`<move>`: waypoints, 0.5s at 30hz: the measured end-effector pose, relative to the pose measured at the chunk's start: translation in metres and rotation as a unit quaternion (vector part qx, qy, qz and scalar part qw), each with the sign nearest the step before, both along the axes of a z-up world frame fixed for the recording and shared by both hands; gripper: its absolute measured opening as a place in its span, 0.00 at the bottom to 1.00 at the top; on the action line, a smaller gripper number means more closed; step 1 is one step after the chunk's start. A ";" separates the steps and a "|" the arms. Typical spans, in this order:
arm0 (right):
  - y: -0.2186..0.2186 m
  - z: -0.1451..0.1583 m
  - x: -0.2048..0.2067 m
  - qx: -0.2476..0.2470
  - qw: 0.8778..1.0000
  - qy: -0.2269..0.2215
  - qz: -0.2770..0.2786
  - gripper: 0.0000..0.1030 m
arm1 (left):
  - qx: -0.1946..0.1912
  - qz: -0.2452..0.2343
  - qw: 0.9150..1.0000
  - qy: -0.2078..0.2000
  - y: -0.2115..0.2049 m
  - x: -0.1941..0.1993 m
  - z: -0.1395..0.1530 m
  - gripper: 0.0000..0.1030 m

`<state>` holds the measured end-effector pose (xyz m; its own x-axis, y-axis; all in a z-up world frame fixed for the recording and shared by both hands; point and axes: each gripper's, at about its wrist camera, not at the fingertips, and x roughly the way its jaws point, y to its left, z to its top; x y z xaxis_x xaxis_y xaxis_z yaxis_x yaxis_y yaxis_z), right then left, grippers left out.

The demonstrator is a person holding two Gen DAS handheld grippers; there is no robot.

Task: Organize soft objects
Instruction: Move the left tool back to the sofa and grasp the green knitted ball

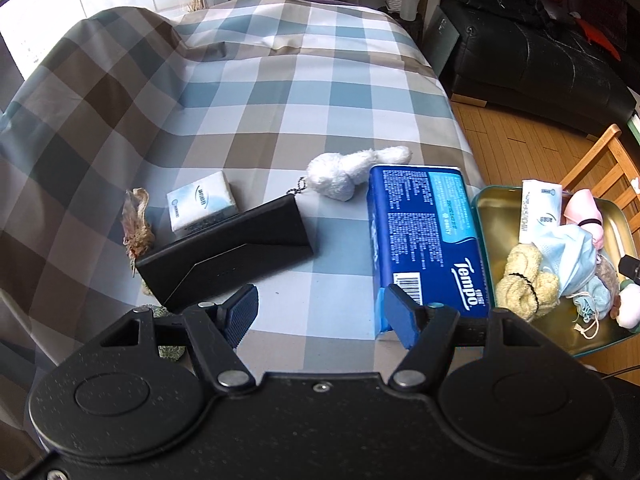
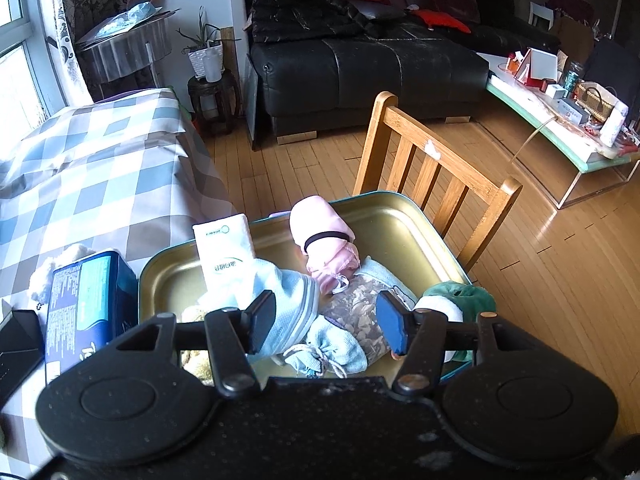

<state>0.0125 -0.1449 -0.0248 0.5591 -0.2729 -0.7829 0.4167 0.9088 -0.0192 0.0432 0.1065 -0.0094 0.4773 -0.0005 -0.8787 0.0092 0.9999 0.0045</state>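
A gold tin tray (image 1: pixel 492 204) (image 2: pixel 400 224) holds soft things: a pink roll (image 2: pixel 320 232), a blue face mask (image 1: pixel 572 252) (image 2: pixel 280 296), a yellow towel roll (image 1: pixel 524 280), a small tissue pack (image 2: pixel 226 248) and a green-and-white plush (image 2: pixel 460 300). On the checked cloth lie a blue Tempo tissue pack (image 1: pixel 424 240), a white plush keychain (image 1: pixel 348 172) and a small tissue pack (image 1: pixel 202 204). My left gripper (image 1: pixel 320 316) is open and empty above the cloth, its right finger beside the Tempo pack. My right gripper (image 2: pixel 326 324) is open over the tray, empty.
A black case (image 1: pixel 228 256) lies on the cloth by a dried brown bundle (image 1: pixel 136 224). A wooden chair (image 2: pixel 436 176) stands behind the tray. A black sofa (image 2: pixel 360 60) and a glass coffee table (image 2: pixel 560 128) stand across the wooden floor.
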 end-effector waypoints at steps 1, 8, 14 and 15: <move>0.002 0.000 -0.001 -0.001 1.000 -0.001 0.002 0.54 | 0.000 0.004 1.000 0.001 0.005 0.000 -0.001 0.63; 0.019 0.000 -0.009 -0.016 1.000 -0.008 0.021 0.55 | 0.008 0.038 0.999 0.002 0.040 0.002 -0.012 0.63; 0.034 0.000 -0.016 -0.025 0.998 -0.018 0.046 0.55 | 0.022 0.076 0.997 -0.001 0.077 0.005 -0.025 0.63; 0.036 0.000 -0.017 -0.024 0.998 -0.022 0.052 0.55 | 0.026 0.083 0.996 -0.002 0.083 0.005 -0.027 0.63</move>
<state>-0.0046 -0.1089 -0.0245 0.6193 -0.2488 -0.7447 0.3221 0.9455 -0.0480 0.0483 0.1899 -0.0362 0.4696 0.1247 -0.8740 -0.1556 0.9862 0.0570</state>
